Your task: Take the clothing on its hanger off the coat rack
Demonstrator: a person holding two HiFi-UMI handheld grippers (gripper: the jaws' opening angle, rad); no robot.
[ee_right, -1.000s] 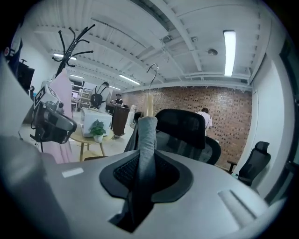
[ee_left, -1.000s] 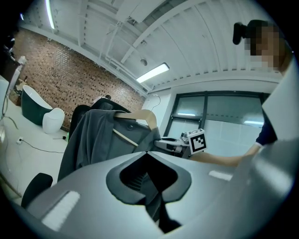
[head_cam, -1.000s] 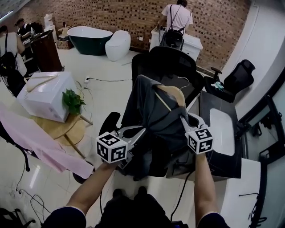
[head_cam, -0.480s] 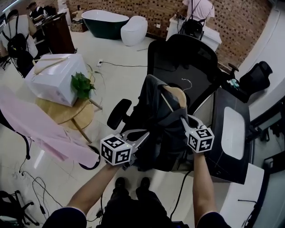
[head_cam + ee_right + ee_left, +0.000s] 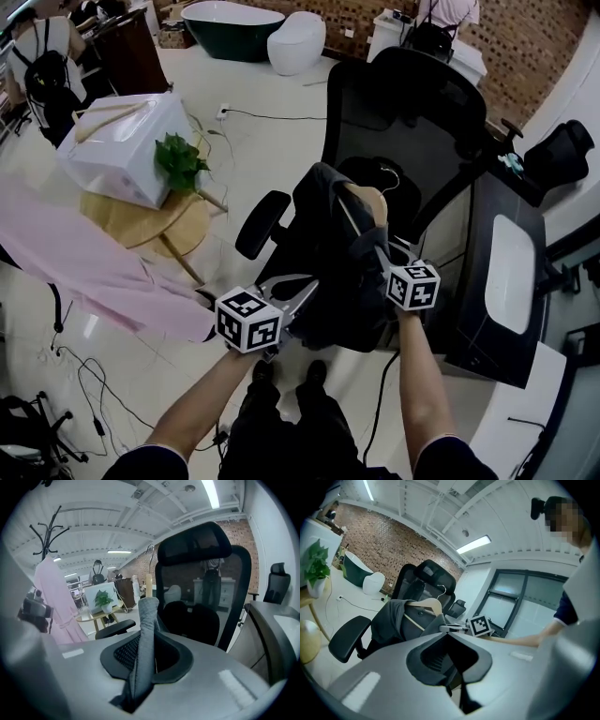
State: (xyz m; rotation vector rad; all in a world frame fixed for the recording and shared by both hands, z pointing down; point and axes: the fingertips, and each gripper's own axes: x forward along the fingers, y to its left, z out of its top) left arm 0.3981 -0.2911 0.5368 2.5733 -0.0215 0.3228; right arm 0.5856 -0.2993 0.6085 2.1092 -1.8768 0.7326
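Pinching grey jacket (image 5: 326, 267) on wood hanger (image 5: 368, 199): L tongs (image 5: 307, 289) at side, R tongs (image 5: 382, 251) at shoulder.

garment (image 5: 319, 246): dark grey, draped on hanger, hanging in mid-air over chair (image 5: 412, 112) | hanger (image 5: 366, 199): wooden, tilted, wire hook free | rack (image 5: 45, 541): black, upright, well apart from garment

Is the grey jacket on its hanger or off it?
On it: the wooden hanger pokes from the collar of the grey jacket.
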